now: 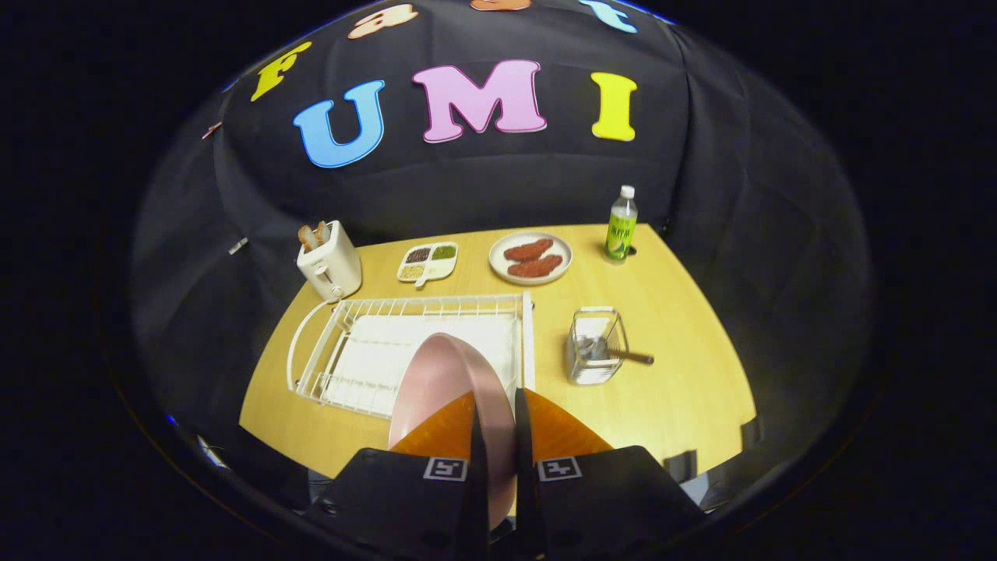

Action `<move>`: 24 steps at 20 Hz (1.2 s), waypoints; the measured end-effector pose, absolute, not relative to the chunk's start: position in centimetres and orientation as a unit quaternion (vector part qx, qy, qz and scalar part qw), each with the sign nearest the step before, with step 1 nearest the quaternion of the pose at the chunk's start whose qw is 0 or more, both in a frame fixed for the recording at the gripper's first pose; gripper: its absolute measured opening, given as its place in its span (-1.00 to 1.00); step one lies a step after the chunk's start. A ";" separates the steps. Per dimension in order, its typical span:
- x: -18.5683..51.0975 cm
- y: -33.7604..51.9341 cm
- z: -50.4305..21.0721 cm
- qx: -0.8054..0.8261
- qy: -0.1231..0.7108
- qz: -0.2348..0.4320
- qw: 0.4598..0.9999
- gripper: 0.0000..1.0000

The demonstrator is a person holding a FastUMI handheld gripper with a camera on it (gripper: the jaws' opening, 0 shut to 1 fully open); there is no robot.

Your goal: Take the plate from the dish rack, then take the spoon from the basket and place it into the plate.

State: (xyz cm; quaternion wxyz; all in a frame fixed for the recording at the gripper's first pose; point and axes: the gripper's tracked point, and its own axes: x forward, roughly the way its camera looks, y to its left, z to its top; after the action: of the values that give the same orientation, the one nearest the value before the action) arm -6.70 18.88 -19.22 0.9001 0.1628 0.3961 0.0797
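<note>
A pink plate [445, 382] stands on edge between my gripper's [498, 413] two fingers, which are shut on its rim. The plate is held above the near side of the white wire dish rack [343, 343]. To the right of the rack stands a small wire basket [595, 346] with a spoon [623, 355] in it, its brown handle sticking out to the right. The basket lies beyond my fingers and a little to their right.
On the wooden table [670, 389], at the back, stand a white toaster [330, 260], a divided dish of condiments [427, 262], a plate of red food [530, 258] and a green bottle [621, 224]. Bare tabletop lies in front of the basket.
</note>
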 end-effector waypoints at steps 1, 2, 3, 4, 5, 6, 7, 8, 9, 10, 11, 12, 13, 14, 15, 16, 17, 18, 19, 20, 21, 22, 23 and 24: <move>-8.2 19.5 -20.6 0.181 0.412 0.085 0.889 -0.64; -9.5 20.3 -22.1 0.198 0.428 0.091 0.877 -0.64; -10.5 20.9 -23.3 0.212 0.439 0.096 0.868 -0.64; -11.3 21.6 -24.5 0.226 0.449 0.101 0.859 -0.64; -11.8 22.4 -25.7 0.241 0.457 0.105 0.850 -0.64; -12.3 23.3 -26.8 0.253 0.464 0.110 0.842 -0.64; -12.5 24.0 -27.7 0.262 0.467 0.115 0.837 -0.64; -12.7 24.8 -28.9 0.268 0.471 0.119 0.832 -0.64; -12.8 25.4 -29.8 0.272 0.477 0.120 0.827 -0.64; -12.7 26.0 -30.9 0.278 0.483 0.119 0.822 -0.64; -12.5 26.5 -32.0 0.285 0.489 0.117 0.816 -0.64; -12.3 27.0 -32.9 0.290 0.492 0.115 0.813 -0.64; -12.1 27.5 -33.6 0.293 0.494 0.118 0.810 -0.64; -11.6 28.2 -33.9 0.305 0.491 0.121 0.807 -0.64; -11.2 28.4 -34.1 0.314 0.489 0.120 0.805 -0.64; -10.9 28.5 -34.5 0.321 0.488 0.118 0.803 -0.64; -10.7 28.5 -35.0 0.326 0.489 0.113 0.801 -0.64; -10.5 28.6 -35.3 0.332 0.488 0.109 0.800 -0.64; -10.1 28.5 -35.4 0.333 0.487 0.104 0.801 -0.64; -10.4 28.1 -35.7 0.319 0.491 0.099 0.805 -0.63; -10.4 27.8 -36.3 0.298 0.495 0.096 0.811 -0.54; -10.4 27.5 -36.6 0.281 0.497 0.094 0.816 -0.47; -10.4 27.1 -36.9 0.267 0.498 0.090 0.820 -0.40; -10.7 26.6 -37.4 0.244 0.503 0.084 0.825 -0.37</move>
State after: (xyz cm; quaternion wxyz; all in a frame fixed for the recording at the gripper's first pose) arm -10.73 26.64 -37.36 0.8248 0.2437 0.5033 0.0836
